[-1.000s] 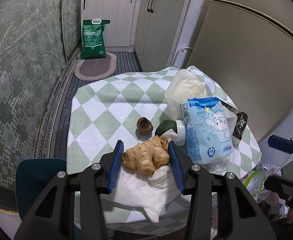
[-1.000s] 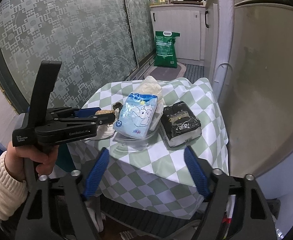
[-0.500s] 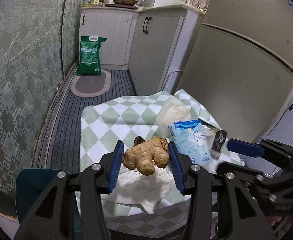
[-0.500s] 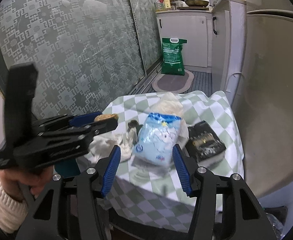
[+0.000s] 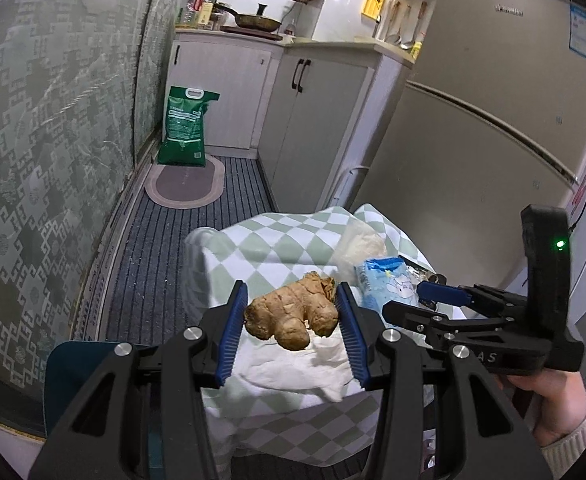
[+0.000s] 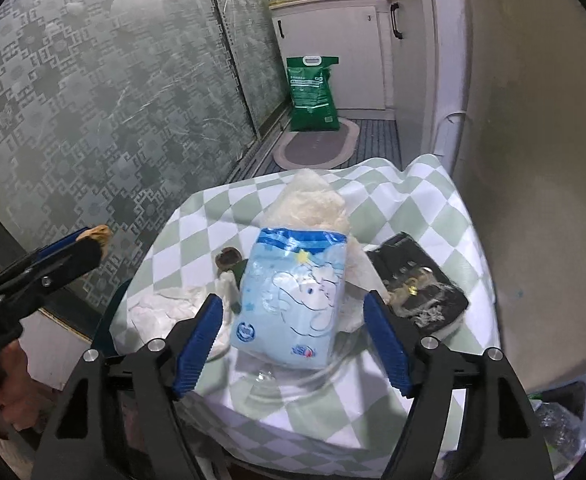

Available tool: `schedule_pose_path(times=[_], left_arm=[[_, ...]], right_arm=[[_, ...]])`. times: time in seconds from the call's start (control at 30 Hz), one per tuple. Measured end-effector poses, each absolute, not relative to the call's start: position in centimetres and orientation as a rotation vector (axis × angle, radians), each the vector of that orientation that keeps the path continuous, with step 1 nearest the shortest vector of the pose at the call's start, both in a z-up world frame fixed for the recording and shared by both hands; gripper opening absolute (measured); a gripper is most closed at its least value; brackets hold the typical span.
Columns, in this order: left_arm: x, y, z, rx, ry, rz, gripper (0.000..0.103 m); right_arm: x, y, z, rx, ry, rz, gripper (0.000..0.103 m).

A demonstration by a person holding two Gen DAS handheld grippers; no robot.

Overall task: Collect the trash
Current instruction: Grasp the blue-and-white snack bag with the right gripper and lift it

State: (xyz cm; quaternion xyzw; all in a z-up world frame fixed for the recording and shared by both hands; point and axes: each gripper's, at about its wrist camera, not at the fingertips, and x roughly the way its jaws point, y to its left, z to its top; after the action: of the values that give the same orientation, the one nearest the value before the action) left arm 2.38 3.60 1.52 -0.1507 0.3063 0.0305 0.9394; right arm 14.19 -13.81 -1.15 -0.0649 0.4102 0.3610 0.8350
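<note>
Left wrist: left gripper (image 5: pixel 292 322) has lifted clamped ginger (image 5: pixel 292 316); right gripper (image 6: pixel 293 334) spread wide.

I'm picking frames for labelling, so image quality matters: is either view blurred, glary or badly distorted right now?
Left wrist view: strong fisheye bending of the fridge and cabinets, dark corners; the ginger in the left tool is sharp. Right wrist view: same curvature, the blue packet between the open right tool is fairly clear, the black packet slightly smeared; dim, no harsh glare.
</note>
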Motion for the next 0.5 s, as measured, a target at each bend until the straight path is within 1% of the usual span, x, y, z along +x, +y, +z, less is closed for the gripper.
schedule_pose_path(times=[0.13, 0.17, 0.2, 0.23, 0.3, 0.33, 0.4, 0.43, 0.47, 0.5], left_arm=[[1.5, 4.6, 1.7, -0.317, 0.618, 0.073, 0.048], [1.3, 4.8, 1.8, -0.317, 0.618, 0.074, 0.048], [1.2, 5.0, 1.8, -0.317, 0.618, 0.077, 0.048], [1.0, 5.3, 1.8, -0.316, 0.618, 0.081, 0.048], [0.6, 5.8, 1.8, -0.312, 0.618, 0.091, 0.048], [0.4, 6.1, 1.8, -0.310, 0.616, 0.097, 0.048], [0.1, 6.5, 1.8, -0.308, 0.614, 0.110, 0.048], [-0.2, 6.9, 1.8, -0.311, 0.613, 0.115, 0.048], [-0.4, 7.2, 1.9, -0.313, 0.610, 0.120, 0.048], [-0.8, 7.6, 1.9, -0.314, 0.607, 0.128, 0.048]], right_arm=[[14.1, -12.7, -1.3, -0.172, 0.850, 0.749, 0.074], [14.1, -12.5, -1.4, -0.180, 0.851, 0.742, 0.071], [14.2, -12.3, -1.6, -0.188, 0.856, 0.738, 0.064], [14.3, -12.1, -1.8, -0.198, 0.862, 0.731, 0.061], [14.7, -11.8, -2.5, -0.214, 0.882, 0.713, 0.049], [14.8, -11.8, -2.6, -0.206, 0.880, 0.712, 0.048], [14.9, -11.9, -2.7, -0.205, 0.872, 0.711, 0.038], [14.9, -12.0, -2.6, -0.210, 0.869, 0.711, 0.034], [14.8, -11.9, -2.5, -0.219, 0.865, 0.712, 0.027], [14.7, -11.9, -2.4, -0.227, 0.858, 0.713, 0.022]])
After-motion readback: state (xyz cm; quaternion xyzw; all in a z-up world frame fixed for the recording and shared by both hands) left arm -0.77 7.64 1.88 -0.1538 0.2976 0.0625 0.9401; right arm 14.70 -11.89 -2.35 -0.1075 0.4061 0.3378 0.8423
